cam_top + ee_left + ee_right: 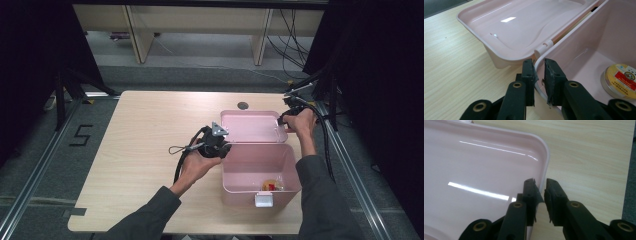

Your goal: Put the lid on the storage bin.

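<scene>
**A recording lab, not a home**

A bare wooden desk [150,150] stands between metal floor rails [30,185] and black curtains [30,60], with loose cables [290,40] and a taped number five [81,135] on the grey floor.

Light wooden worktop [145,145] with a round grommet hole [243,105], black "5" marking [81,135] on grey floor, cables [290,37] behind

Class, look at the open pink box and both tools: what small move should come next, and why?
Probably the right tool should lift the lid by its rim and swing it over the box. Its jaws straddle the lid's edge, while the left tool pinches the box wall, steadying it. The tin already lies inside.
</scene>
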Demonstrator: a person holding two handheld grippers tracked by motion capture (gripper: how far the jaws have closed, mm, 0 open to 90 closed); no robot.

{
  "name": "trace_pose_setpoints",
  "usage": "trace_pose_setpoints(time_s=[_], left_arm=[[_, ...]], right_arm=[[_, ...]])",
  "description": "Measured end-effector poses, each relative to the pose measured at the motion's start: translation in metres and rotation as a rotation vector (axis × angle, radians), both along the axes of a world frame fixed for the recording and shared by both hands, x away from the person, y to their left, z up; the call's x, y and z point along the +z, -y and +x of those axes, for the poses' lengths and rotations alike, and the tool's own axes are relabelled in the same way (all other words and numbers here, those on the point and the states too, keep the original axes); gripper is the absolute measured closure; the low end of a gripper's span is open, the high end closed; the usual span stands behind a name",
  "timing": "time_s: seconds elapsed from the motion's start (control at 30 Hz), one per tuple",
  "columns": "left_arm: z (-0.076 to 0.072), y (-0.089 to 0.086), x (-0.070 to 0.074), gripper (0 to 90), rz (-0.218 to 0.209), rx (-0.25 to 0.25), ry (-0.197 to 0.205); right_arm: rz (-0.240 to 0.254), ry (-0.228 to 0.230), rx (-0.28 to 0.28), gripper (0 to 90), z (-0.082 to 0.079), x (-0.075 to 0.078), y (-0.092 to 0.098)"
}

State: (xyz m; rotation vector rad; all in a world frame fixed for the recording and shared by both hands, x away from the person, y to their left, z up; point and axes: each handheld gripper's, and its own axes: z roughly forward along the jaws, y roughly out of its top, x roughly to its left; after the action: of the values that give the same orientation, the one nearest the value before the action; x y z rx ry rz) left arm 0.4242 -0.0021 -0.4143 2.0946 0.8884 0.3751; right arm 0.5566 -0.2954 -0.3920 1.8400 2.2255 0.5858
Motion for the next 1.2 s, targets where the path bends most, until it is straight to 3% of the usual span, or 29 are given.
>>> trace_pose_setpoints(time_s=[0.07, 0.1, 0.13, 0.23, 0.3, 0.53, 0.77, 0.8, 0.9, 1.03, 1.2], left_arm=[[0.0, 0.0, 0.0, 78.2, -0.001, 0.0, 0.002], [0.0, 0.0, 0.0, 78.2, 0.001, -0.001, 0.002], [0.0, 0.0, 0.0, 78.2, 0.001, -0.001, 0.002], [0.0, 0.0, 0.0, 78.2, 0.001, -0.002, 0.004], [0.0, 0.0, 0.0, 78.2, -0.002, -0.002, 0.004], [0.0, 0.0, 0.0, 78.2, 0.0, 0.002, 0.008], [-0.001, 0.001, -0.001, 78.2, -0.004, 0.003, 0.008], [-0.001, 0.001, -0.001, 78.2, -0.002, 0.003, 0.008], [-0.001, 0.001, -0.001, 78.2, -0.005, 0.005, 0.013], [-0.002, 0.002, -0.001, 78.2, -0.01, 0.011, 0.013], [-0.004, 0.003, -0.001, 78.3, -0.009, 0.018, 0.015]], right_arm=[[-0.019, -0.004, 0.011, 79.5, 0.003, 0.0, -0.001], [-0.02, -0.036, -0.018, 79.5, 0.003, 0.001, -0.005], [-0.031, -0.037, 0.004, 79.4, 0.005, 0.001, -0.004], [-0.035, -0.066, -0.025, 78.8, 0.008, 0.001, -0.009], [-0.06, -0.065, -0.003, 78.9, 0.009, 0.002, -0.009], [-0.069, -0.084, -0.025, 80.9, 0.012, 0.001, -0.013], [-0.07, -0.053, -0.023, 85.0, 0.01, 0.006, -0.01], [-0.05, -0.071, -0.049, 85.3, 0.009, 0.007, -0.012], [-0.062, -0.032, -0.019, 85.9, 0.008, 0.01, -0.008], [-0.035, -0.02, -0.041, 86.5, 0.004, 0.013, -0.009], [-0.041, 0.034, -0.014, 87.0, 0.0, 0.02, -0.006]])
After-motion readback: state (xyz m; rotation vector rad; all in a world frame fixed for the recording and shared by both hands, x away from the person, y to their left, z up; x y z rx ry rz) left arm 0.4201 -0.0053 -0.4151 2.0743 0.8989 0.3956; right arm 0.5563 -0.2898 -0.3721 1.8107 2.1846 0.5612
